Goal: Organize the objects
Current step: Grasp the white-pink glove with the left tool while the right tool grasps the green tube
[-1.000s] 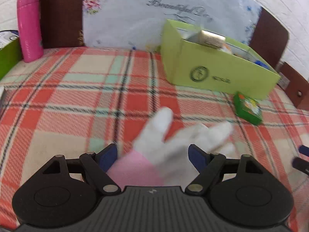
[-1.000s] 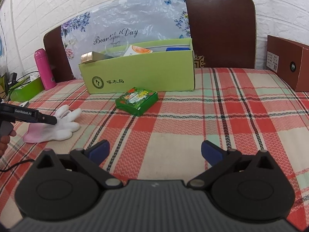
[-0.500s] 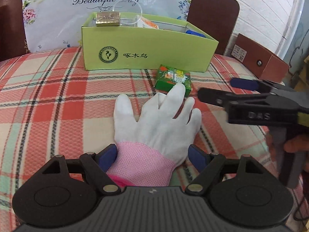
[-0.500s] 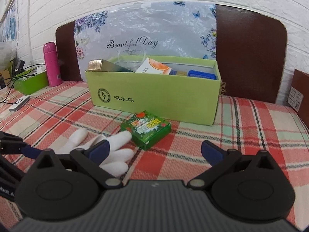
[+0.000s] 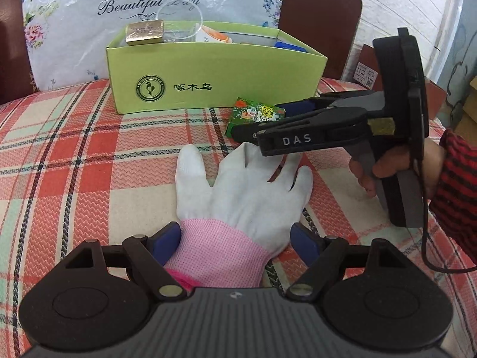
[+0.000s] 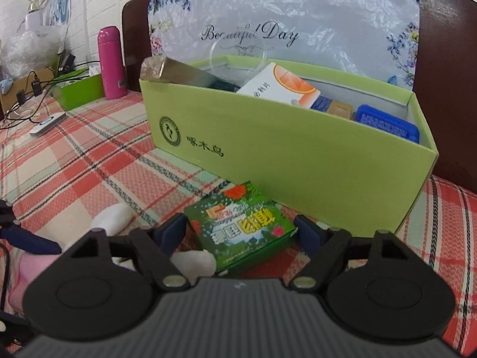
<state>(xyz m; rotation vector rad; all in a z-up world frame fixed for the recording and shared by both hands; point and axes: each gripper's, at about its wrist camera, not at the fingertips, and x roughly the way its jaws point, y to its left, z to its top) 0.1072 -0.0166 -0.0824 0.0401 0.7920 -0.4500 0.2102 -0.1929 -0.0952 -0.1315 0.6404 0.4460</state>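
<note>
A white glove (image 5: 247, 191) with a pink cuff lies flat on the plaid cloth. My left gripper (image 5: 235, 241) is shut on its cuff, one pad at each side. A small green pack (image 6: 241, 232) lies just in front of the big light-green storage box (image 6: 298, 155), which holds several items. My right gripper (image 6: 241, 232) straddles the pack and its jaws are closing, the pads near the pack's corners but not pressing. In the left wrist view the right gripper (image 5: 268, 119) reaches in from the right above the glove's fingertips, at the pack (image 5: 253, 113).
A hand (image 5: 387, 170) in a red-and-black striped sleeve holds the right gripper. A pink bottle (image 6: 111, 62), a small green tray (image 6: 80, 92), a white device (image 6: 47, 123) and cables stand at the far left. A brown box (image 5: 366, 74) sits at the right.
The left gripper slid with the glove from near the pink bottle to in front of the storage box. The right gripper moved in over the green pack and its jaws narrowed.
</note>
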